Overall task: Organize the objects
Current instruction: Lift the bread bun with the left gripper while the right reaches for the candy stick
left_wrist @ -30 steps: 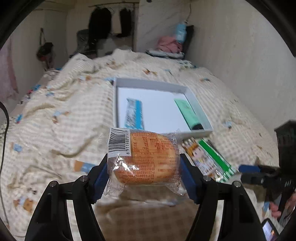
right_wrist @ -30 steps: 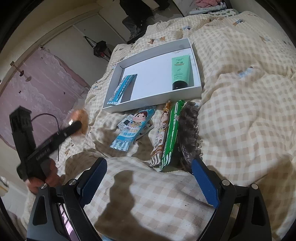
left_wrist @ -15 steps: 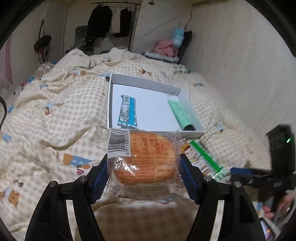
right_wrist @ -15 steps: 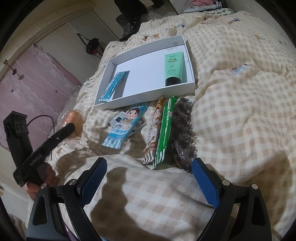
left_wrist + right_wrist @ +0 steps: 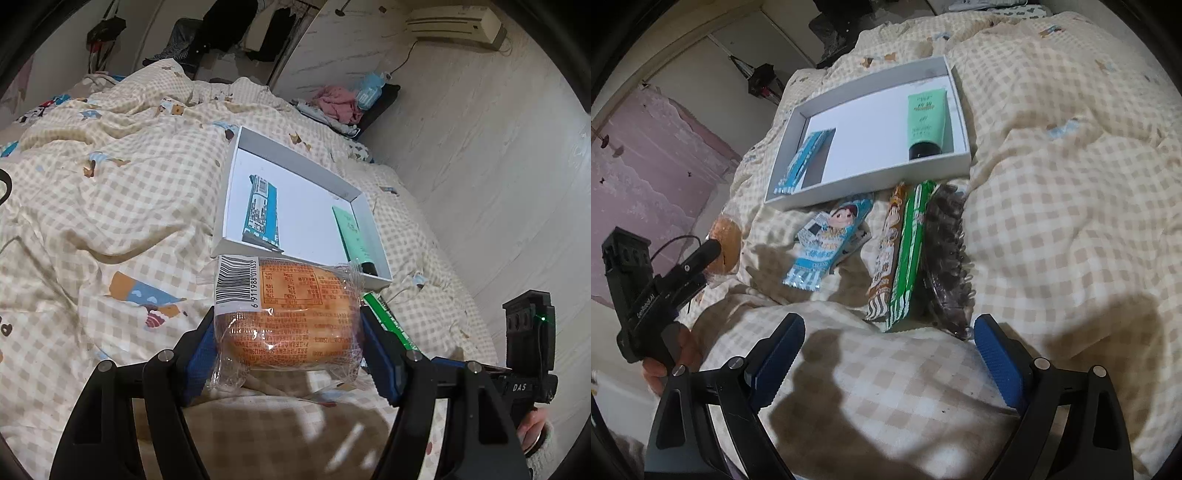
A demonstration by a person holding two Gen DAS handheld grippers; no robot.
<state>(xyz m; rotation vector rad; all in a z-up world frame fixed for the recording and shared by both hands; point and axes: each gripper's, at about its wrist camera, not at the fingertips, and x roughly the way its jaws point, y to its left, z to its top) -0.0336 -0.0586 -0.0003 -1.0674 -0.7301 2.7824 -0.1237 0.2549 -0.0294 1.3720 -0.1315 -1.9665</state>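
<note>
While the left gripper (image 5: 286,332) clamps a wrapped bun (image 5: 286,317) between its blue pads, above the checked quilt (image 5: 92,221), the white tray (image 5: 295,162) lies at one o'clock from it, holding a blue packet (image 5: 261,210) and a green tube (image 5: 352,236). The right gripper (image 5: 888,354) hangs with its jaws apart, nothing between them; snack packets (image 5: 827,247) and a hairbrush (image 5: 945,254) lie at twelve o'clock.

In the tray (image 5: 962,122) lie a tube (image 5: 928,120) right and a packet (image 5: 803,162) left.
</note>
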